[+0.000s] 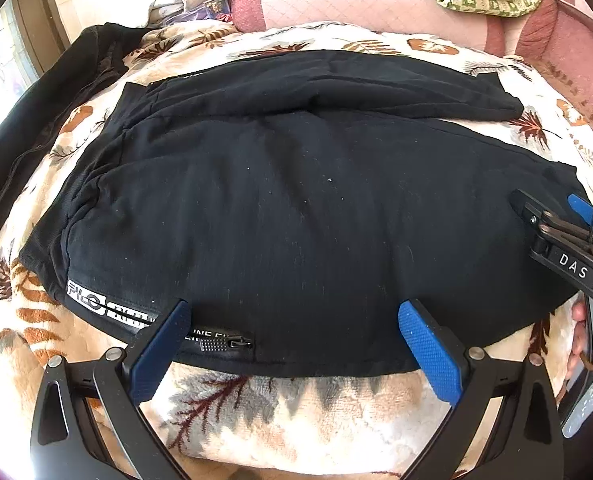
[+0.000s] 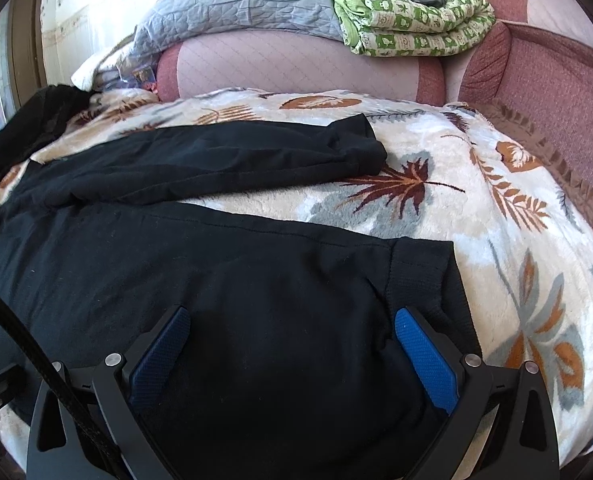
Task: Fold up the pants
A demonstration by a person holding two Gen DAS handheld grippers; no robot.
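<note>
Black pants lie spread flat on a leaf-patterned blanket, waistband at the left, legs running right. The near leg's cuff shows in the right wrist view, the far leg lies behind it. My left gripper is open, its blue fingers straddling the near edge by a zip pocket and a white label. My right gripper is open over the near leg close to the cuff; it also shows in the left wrist view at the right edge.
A second black garment lies at the left edge of the blanket. A pink-red sofa back rises behind, with a grey quilt and a green patterned blanket piled on it. A sofa arm stands at the right.
</note>
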